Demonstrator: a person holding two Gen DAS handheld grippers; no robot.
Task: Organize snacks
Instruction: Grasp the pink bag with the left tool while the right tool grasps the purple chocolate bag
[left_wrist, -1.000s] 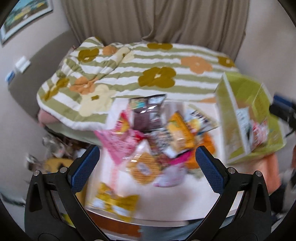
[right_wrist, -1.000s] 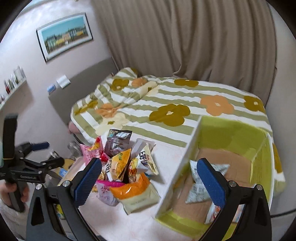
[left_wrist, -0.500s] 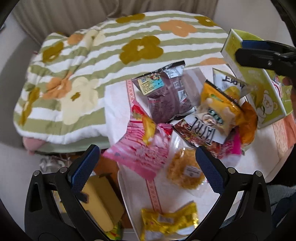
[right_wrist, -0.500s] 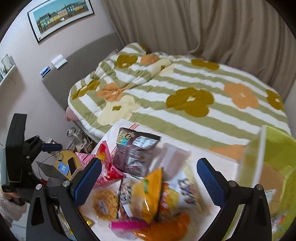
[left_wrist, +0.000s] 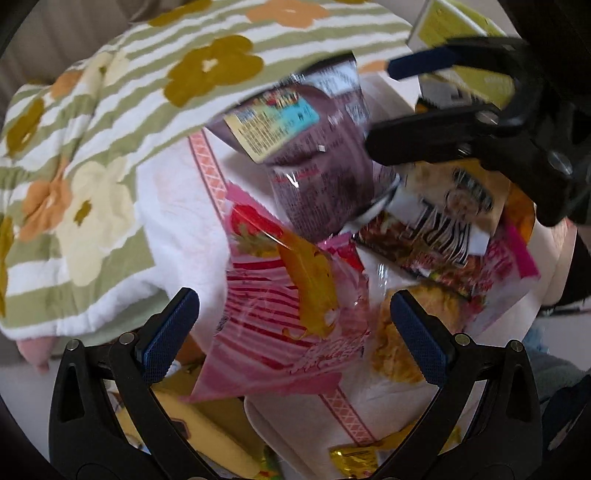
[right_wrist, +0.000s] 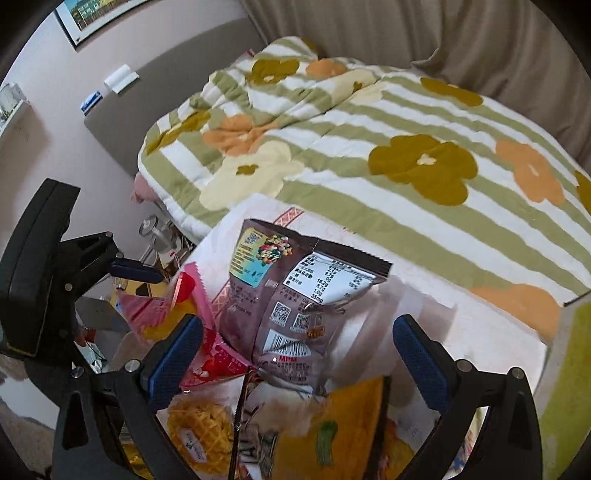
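A pile of snack packets lies on a white cloth-covered table (left_wrist: 177, 192). My left gripper (left_wrist: 295, 326) is open, its jaws either side of a pink strawberry packet (left_wrist: 280, 325). My right gripper (right_wrist: 297, 354) is open over a brown packet (right_wrist: 295, 295), which also shows in the left wrist view (left_wrist: 314, 155). The right gripper shows in the left wrist view (left_wrist: 402, 107) above that brown packet. A waffle packet (right_wrist: 203, 421), an orange packet (right_wrist: 351, 435) and a yellow-green box (right_wrist: 565, 387) lie around.
A bed with a green-striped flowered quilt (right_wrist: 388, 147) stands right behind the table. Yellow wrapped snacks (left_wrist: 354, 454) lie at the table's near edge. Clutter (left_wrist: 207, 424) sits on the floor to the left. Curtains (right_wrist: 424, 33) hang behind the bed.
Both grippers have moved down and closer to the pile. The left now straddles the pink packet; the right now hovers over the brown packet. Both have stayed open.
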